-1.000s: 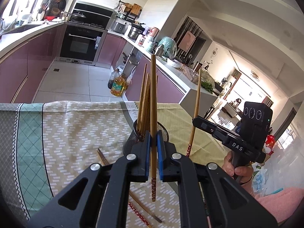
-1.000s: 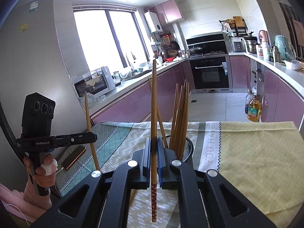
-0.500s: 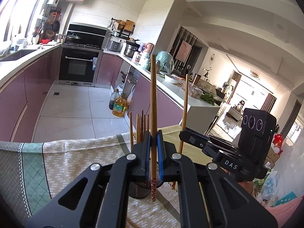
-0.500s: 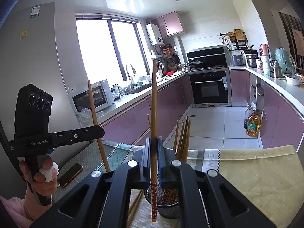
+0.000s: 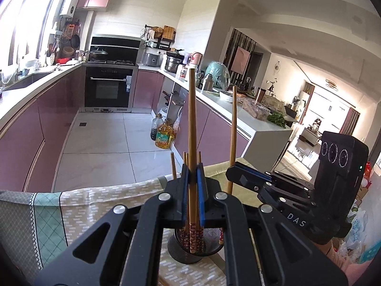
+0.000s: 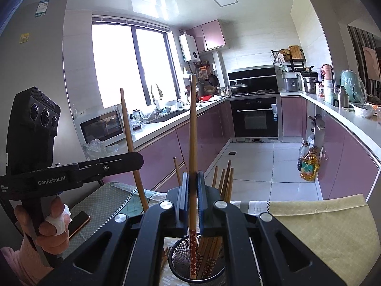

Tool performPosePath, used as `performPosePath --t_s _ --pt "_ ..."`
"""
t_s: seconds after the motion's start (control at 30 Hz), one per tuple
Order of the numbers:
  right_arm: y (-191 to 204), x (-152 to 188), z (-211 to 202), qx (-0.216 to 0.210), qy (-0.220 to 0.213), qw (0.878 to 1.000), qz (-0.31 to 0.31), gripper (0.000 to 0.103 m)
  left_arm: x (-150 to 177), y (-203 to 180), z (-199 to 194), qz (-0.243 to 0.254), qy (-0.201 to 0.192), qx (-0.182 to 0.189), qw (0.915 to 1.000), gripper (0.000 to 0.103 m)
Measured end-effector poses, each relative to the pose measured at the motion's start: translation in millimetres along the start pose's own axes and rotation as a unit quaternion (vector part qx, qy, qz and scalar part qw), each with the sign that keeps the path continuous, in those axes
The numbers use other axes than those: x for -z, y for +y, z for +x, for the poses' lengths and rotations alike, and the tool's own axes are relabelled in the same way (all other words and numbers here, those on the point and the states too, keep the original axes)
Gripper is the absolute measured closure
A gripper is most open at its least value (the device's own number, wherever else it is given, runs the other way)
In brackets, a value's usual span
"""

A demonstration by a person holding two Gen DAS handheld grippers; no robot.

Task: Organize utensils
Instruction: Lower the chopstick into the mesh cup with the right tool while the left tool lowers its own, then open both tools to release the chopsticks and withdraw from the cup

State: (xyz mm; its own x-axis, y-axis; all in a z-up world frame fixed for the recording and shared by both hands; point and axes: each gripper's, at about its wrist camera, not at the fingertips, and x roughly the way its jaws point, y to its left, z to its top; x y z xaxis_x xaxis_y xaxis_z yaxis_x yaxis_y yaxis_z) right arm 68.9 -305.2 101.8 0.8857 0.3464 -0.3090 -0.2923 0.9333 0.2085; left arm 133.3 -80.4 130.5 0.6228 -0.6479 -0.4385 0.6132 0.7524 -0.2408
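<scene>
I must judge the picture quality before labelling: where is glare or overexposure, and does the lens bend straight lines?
Right wrist view: the window is blown out to white and the ceiling shows glare; the refrigerator edge curves. Left wrist view: the far living room is overexposed and the counter bows; the chopstick in the left claw stays sharp.

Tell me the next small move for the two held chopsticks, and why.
Probably lower both and release. The left gripper and right gripper each clamp one upright chopstick, patterned tips already at the mesh holder among the others, so opening the jaws should drop them in.
</scene>
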Motion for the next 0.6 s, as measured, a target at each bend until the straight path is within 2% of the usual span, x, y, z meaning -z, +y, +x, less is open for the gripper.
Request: performPosePath --t_s 0.33,0.6 --pt "-8.7 10.3 20.6 0.012 0.019 1.000 0.012 0.098 8.9 -7.1 22.3 0.024 0.025 -0.017 0.9993 0.096" --pt "-10.4 20.9 35.8 0.017 0.038 0.999 0.018 0.098 21.0 -9.7 37.3 0.049 0.078 -0.019 0.9956 0.096"
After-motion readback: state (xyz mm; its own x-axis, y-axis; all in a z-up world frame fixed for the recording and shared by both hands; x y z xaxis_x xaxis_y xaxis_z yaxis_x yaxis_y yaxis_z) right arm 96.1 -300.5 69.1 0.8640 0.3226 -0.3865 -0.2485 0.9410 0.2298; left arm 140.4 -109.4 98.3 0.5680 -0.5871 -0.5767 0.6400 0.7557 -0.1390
